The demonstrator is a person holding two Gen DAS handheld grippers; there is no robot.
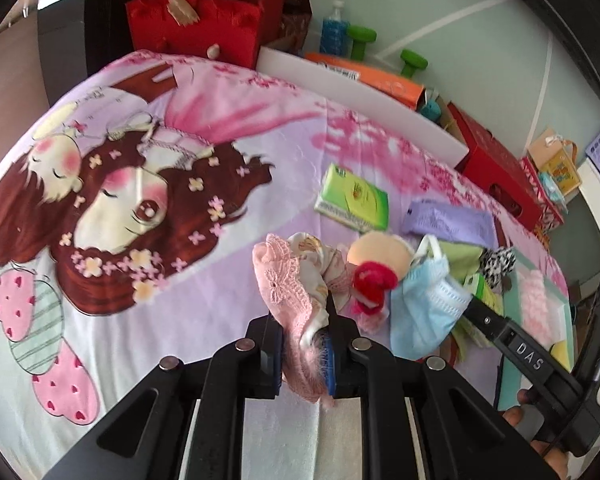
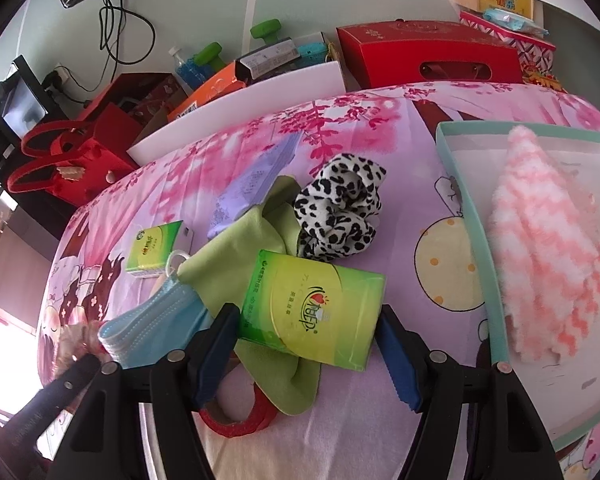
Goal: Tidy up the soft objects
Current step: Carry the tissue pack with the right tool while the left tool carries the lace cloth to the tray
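My left gripper [image 1: 303,318] is shut on a pink lace cloth [image 1: 280,280], which bunches up between the pads and stands above the bedspread. Beside it lie a plush doll with a red part [image 1: 373,276] and a blue face mask [image 1: 423,308]. My right gripper [image 2: 307,320] is shut on a green tissue pack [image 2: 311,292], its pads against the pack's two short sides. The pack rests over a green cloth [image 2: 236,260]. A black-and-white spotted scrunchie [image 2: 339,216] lies just beyond. A teal-rimmed box [image 2: 459,184] at the right holds a pink striped fluffy towel [image 2: 547,248].
On the cartoon bedspread [image 1: 140,200] lie a second green tissue pack [image 1: 351,200], a purple pack [image 1: 447,220] and a red tape roll [image 2: 240,420]. Behind the bed stand a red felt bag [image 1: 196,20], red boxes [image 2: 427,60], green dumbbells [image 1: 359,40] and a white board [image 1: 359,100].
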